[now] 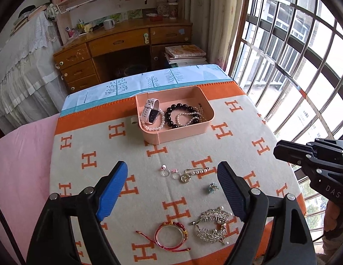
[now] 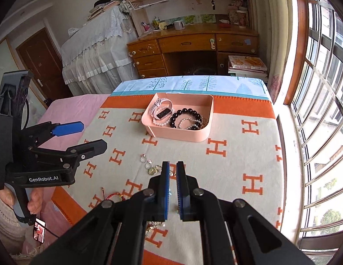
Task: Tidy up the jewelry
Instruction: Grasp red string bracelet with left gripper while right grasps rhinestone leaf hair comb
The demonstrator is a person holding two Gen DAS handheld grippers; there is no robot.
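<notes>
Nearest the left gripper (image 1: 172, 190), on the H-patterned blanket (image 1: 83, 132), lie a red bangle (image 1: 170, 234) with trailing cord and, just beside it to the right, a rhinestone comb (image 1: 212, 225). The left jaws stand wide apart with nothing between them – released, hanging above the cloth. Past them sit a small blue brooch (image 1: 212, 187), then a row: two rings (image 1: 169, 172) and a pearl pin (image 1: 197, 171) with a round charm. The right gripper (image 2: 173, 174) is clenched, its blue pads nearly touching and empty, poised over that same row. Farther on, near the blanket's orange border, the pink tray (image 1: 182, 132) holds a white watch (image 1: 150, 110), a pearl bracelet (image 1: 152, 127), a black bead bracelet (image 1: 182, 114) and a thinner pearl strand – all inside its walls. Beyond stand a wooden desk (image 1: 127, 42) and a barred window (image 1: 293, 55)
</notes>
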